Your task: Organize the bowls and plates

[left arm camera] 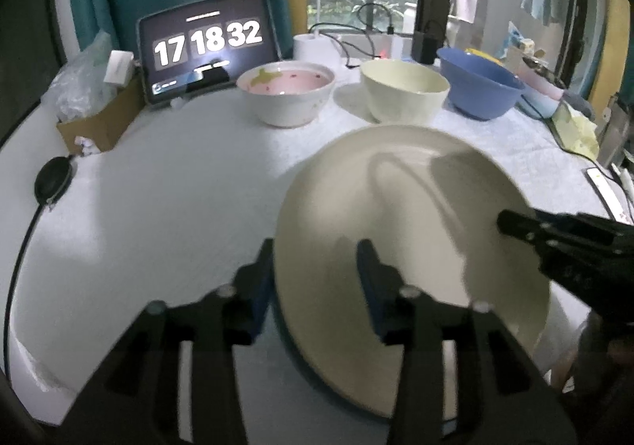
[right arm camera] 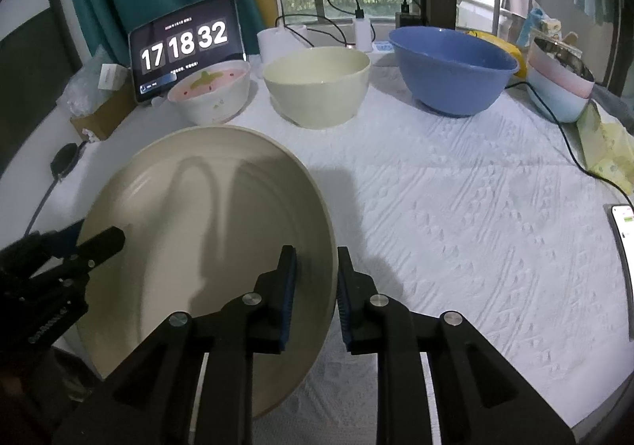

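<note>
A large cream plate (left arm camera: 416, 207) (right arm camera: 222, 199) lies near the table's front edge, with a dark teal edge (left arm camera: 301, 369) showing under its near side. My left gripper (left arm camera: 317, 274) is open and straddles the plate's left rim, one finger outside and one over the inside. In the right wrist view its fingers (right arm camera: 103, 241) reach in from the left. My right gripper (right arm camera: 317, 286) is shut on the plate's right rim, one pad on the inside and one on the outer edge. A pink-lined bowl (left arm camera: 287, 96), a cream bowl (left arm camera: 404, 92) and a blue bowl (left arm camera: 479, 88) stand in a row behind.
A tablet showing a clock (left arm camera: 208, 44) leans at the back left beside a cardboard box (left arm camera: 99, 120). A black puck with a cable (left arm camera: 53, 181) lies at the left. Stacked pastel bowls (right arm camera: 558, 84) and a phone (right arm camera: 624, 239) sit at the right, on the white cloth (right arm camera: 455, 207).
</note>
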`<state>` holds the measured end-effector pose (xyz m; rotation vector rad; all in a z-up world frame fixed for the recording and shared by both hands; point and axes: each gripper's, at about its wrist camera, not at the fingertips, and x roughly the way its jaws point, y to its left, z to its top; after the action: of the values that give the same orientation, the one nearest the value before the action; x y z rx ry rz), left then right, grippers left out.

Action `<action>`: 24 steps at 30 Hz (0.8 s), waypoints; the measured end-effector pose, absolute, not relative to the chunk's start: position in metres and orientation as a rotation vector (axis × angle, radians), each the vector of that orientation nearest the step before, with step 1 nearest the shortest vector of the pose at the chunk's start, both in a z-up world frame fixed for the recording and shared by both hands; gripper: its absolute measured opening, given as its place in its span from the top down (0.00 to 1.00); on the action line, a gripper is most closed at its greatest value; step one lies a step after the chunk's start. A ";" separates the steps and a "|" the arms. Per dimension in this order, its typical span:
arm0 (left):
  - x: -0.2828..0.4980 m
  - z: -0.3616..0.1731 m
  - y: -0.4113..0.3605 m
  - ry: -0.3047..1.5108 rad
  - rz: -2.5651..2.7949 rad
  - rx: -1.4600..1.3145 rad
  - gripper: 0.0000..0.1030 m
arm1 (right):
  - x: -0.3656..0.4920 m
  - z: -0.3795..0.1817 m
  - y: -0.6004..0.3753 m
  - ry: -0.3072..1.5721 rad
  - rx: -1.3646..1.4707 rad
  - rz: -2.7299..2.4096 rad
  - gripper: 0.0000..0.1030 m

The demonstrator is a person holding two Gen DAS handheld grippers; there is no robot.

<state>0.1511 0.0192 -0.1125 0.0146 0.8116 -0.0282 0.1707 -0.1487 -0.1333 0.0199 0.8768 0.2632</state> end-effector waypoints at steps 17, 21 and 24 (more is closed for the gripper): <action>0.156 -0.128 0.041 0.834 0.025 -0.046 0.53 | 0.176 -0.143 -0.151 0.919 0.042 0.264 0.69; 0.164 -0.136 0.051 0.866 0.019 -0.099 0.47 | 0.178 -0.146 -0.151 0.928 0.060 0.274 0.60; 0.168 -0.139 0.055 0.886 -0.021 -0.163 0.47 | 0.180 -0.147 -0.153 0.933 0.079 0.280 0.59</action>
<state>0.1681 0.0547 -0.1386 -0.1630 0.8862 -0.0209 0.1797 -0.1533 -0.1472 0.0791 0.9331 0.2796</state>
